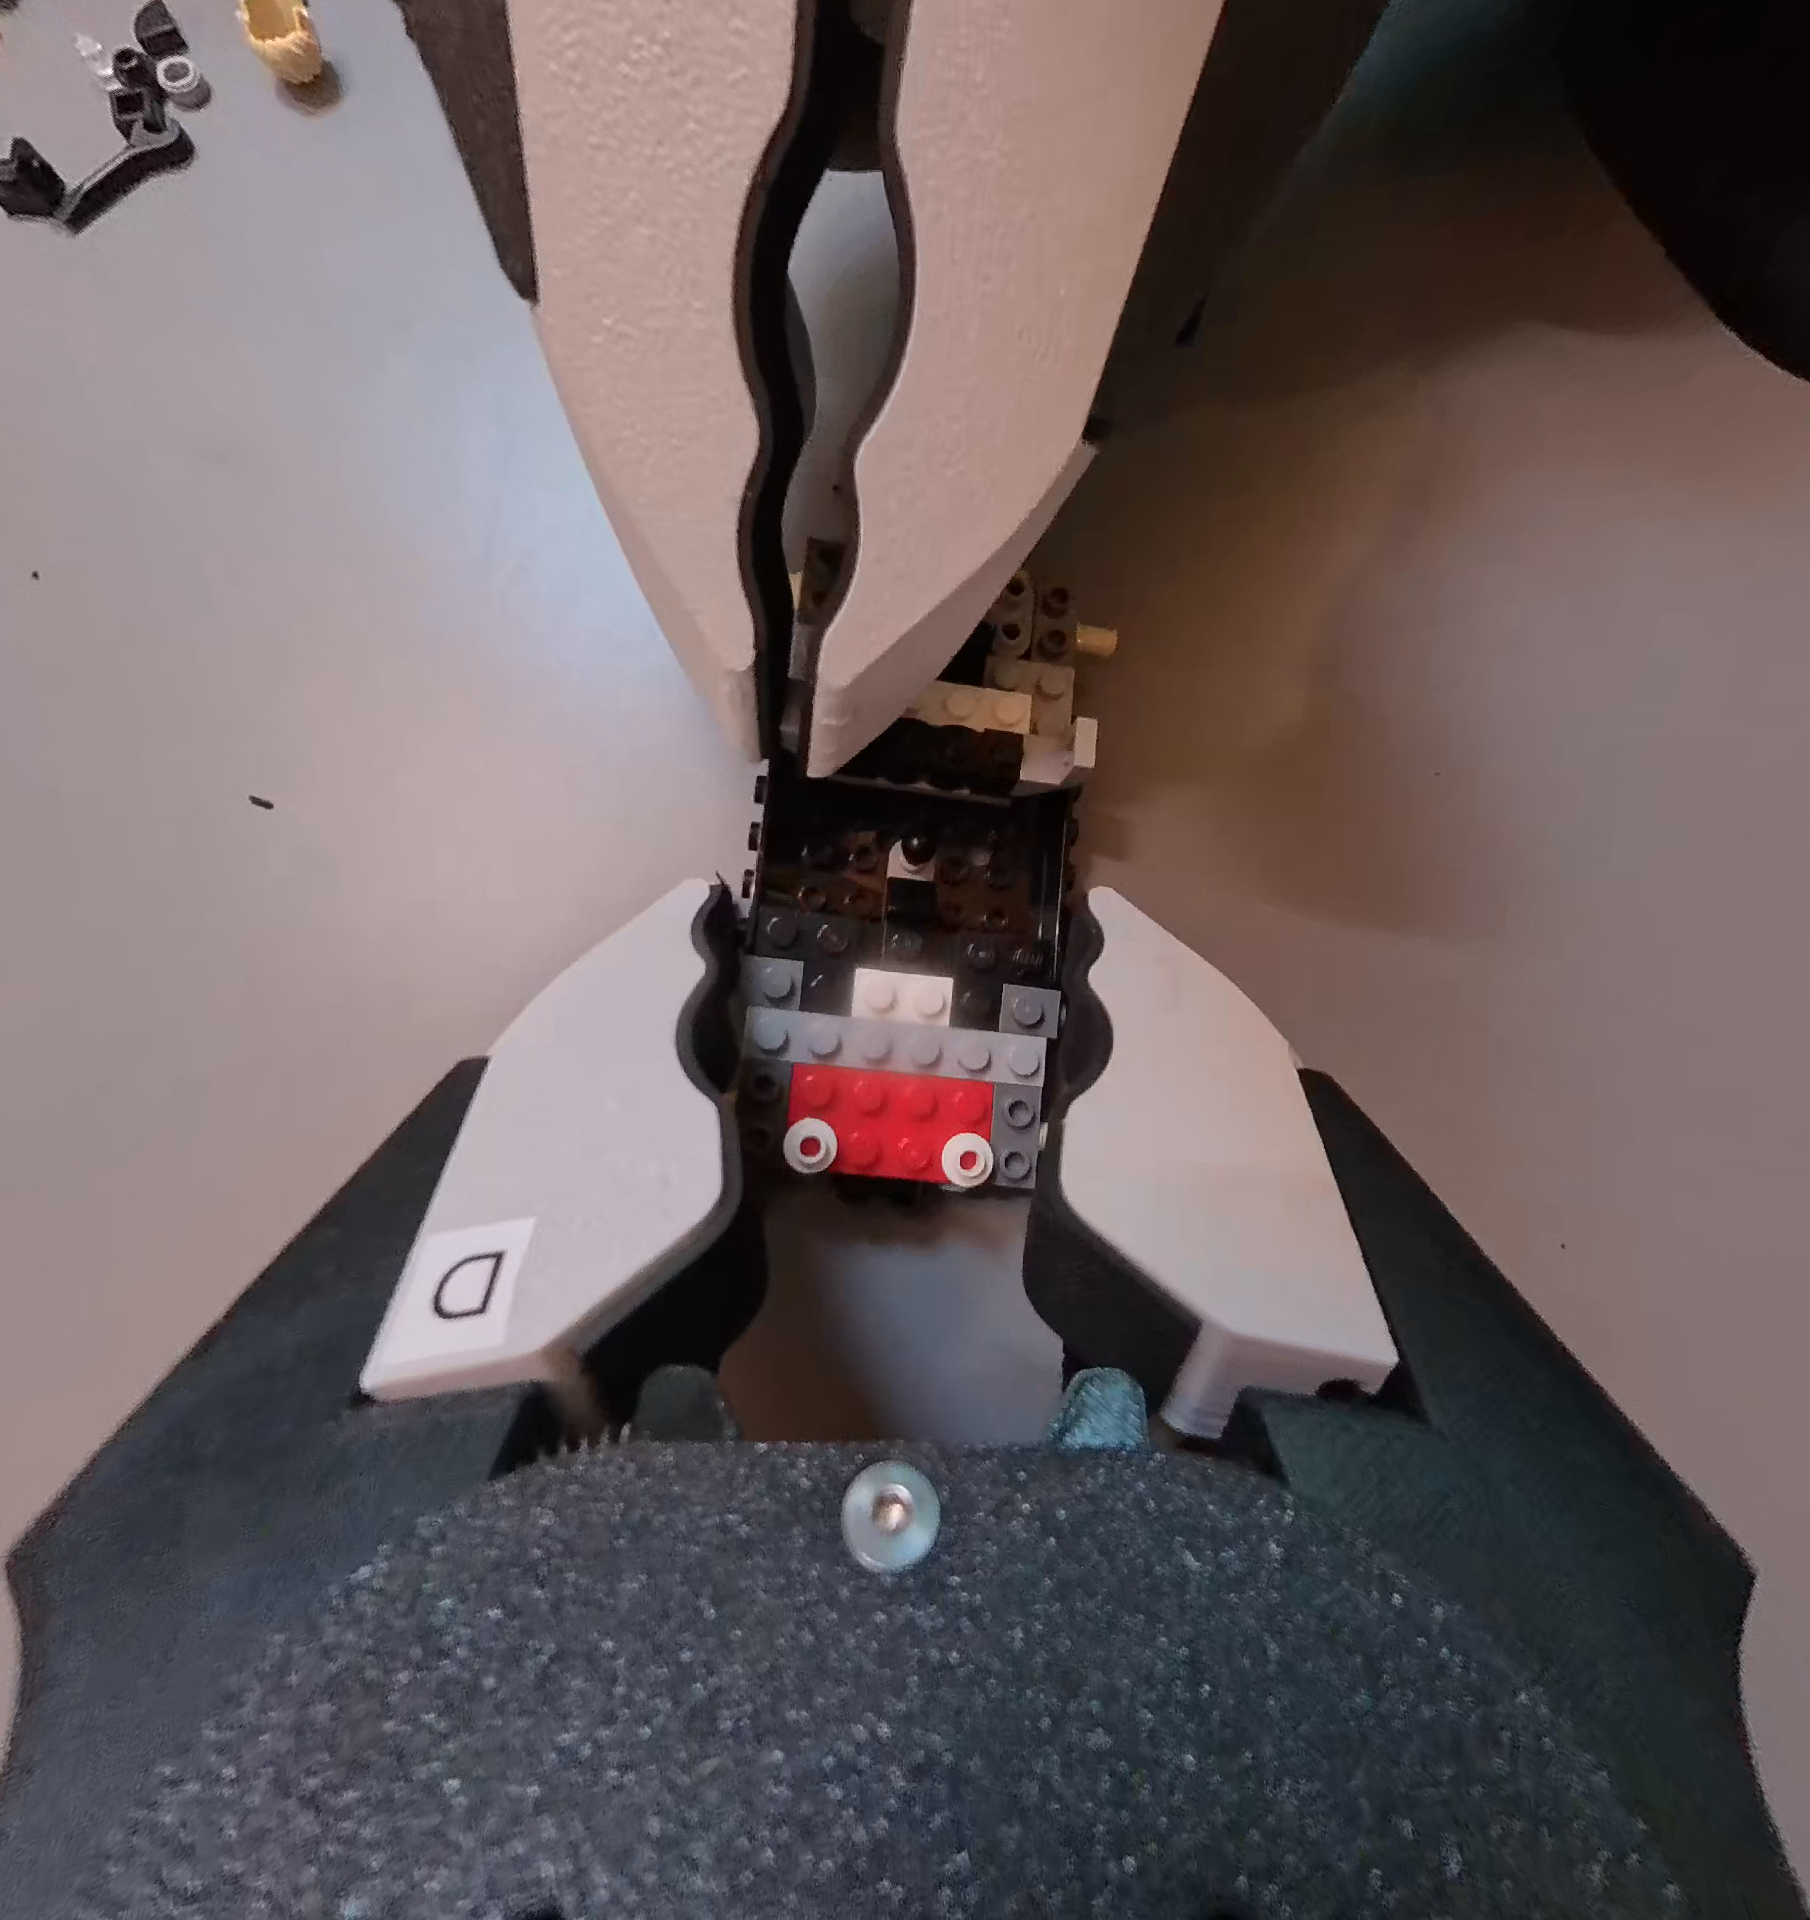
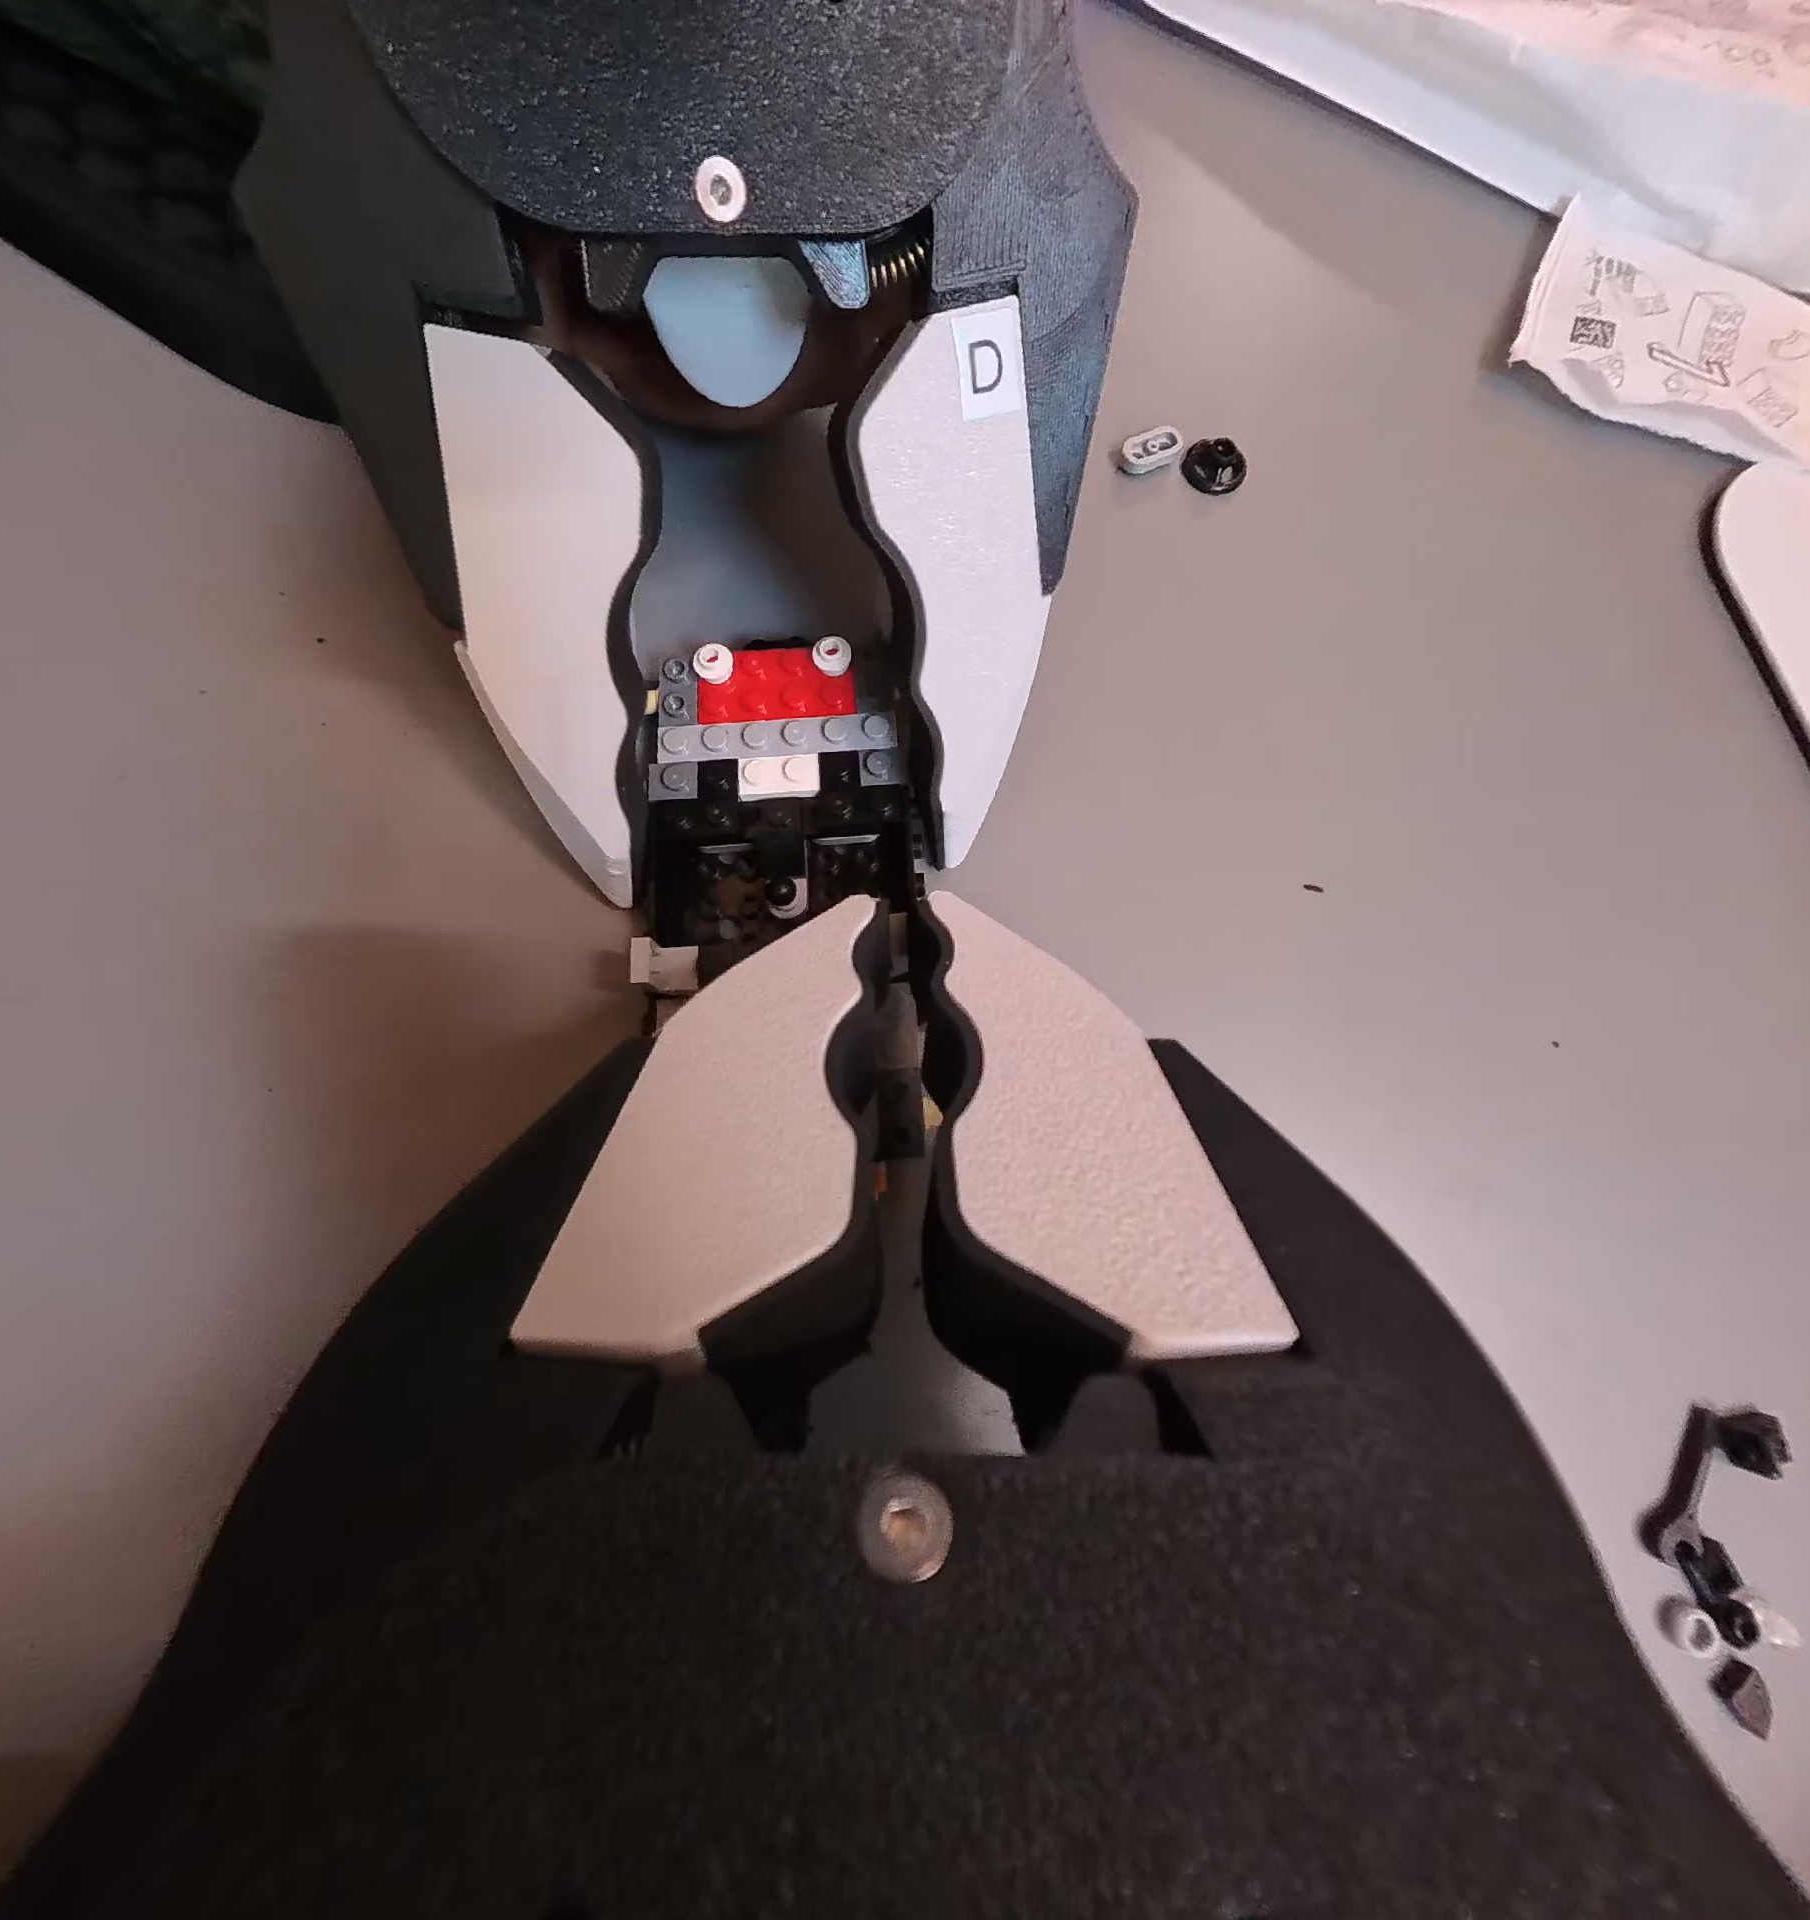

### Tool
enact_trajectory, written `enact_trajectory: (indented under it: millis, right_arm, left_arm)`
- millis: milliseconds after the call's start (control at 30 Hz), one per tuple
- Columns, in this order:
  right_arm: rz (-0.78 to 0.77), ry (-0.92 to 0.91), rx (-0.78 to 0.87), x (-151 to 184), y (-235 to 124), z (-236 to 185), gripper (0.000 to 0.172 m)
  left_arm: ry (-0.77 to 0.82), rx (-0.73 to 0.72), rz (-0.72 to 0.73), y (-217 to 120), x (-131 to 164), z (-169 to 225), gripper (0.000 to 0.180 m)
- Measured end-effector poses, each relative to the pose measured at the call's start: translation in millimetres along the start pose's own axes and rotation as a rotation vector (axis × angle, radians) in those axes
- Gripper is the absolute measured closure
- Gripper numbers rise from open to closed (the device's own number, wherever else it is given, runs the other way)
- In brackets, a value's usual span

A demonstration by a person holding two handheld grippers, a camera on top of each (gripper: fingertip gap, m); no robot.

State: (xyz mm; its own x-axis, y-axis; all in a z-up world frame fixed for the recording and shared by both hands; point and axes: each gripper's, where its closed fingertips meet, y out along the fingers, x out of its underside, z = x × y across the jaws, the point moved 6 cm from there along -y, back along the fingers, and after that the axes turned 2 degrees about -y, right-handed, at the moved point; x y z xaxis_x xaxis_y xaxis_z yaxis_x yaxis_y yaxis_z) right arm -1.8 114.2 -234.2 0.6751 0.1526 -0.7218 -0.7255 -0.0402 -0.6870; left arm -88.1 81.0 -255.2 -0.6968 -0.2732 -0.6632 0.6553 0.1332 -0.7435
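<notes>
A brick model [image 1: 906, 1039] of black, grey, white and red parts, with two white round studs at its near end, lies between the pads of my left gripper [image 1: 901, 904]. Both pads press on its sides. In the right wrist view the same model [image 2: 776, 727] sits in the left gripper [image 2: 781, 873] opposite me. My right gripper [image 2: 906, 914] is shut on a thin black side piece [image 2: 899, 1101] at the model's other end. In the left wrist view the right gripper [image 1: 787, 738] comes down from the top onto the model's far left edge. Tan and white bricks [image 1: 994, 707] show beside it.
The grey table [image 2: 1400, 831] carries loose small parts: black pieces [image 1: 90, 156] and a tan piece [image 1: 283, 47] far left; a grey link [image 2: 1153, 452], a black round part [image 2: 1215, 462] and black bits [image 2: 1711, 1527] right. A printed paper bag [image 2: 1690, 353] and a white board [image 2: 1805, 623] lie far right. Left and right tips are no more than a few centimetres apart. The grey link [image 2: 1153, 452] sits 11 cm or so from the ends of my left fingers.
</notes>
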Motion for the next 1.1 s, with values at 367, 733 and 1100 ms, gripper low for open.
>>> enact_trajectory:
  millis: [367, 733, 1100]
  right_arm:
    - [0.057, 0.01, -0.008, 1, -2, 0, 0.169]
    - [0.173, 0.016, 0.005, -13, -23, 1, 0.169]
    - [0.197, 0.107, -0.001, -5, -43, -7, 0.169]
  left_arm:
    - [-0.028, 0.005, -0.012, 0, -1, 1, 0.121]
    - [-0.043, 0.004, -0.006, 0, -1, 1, 0.121]
    - [-0.083, -0.035, 0.016, 1, -3, -2, 0.121]
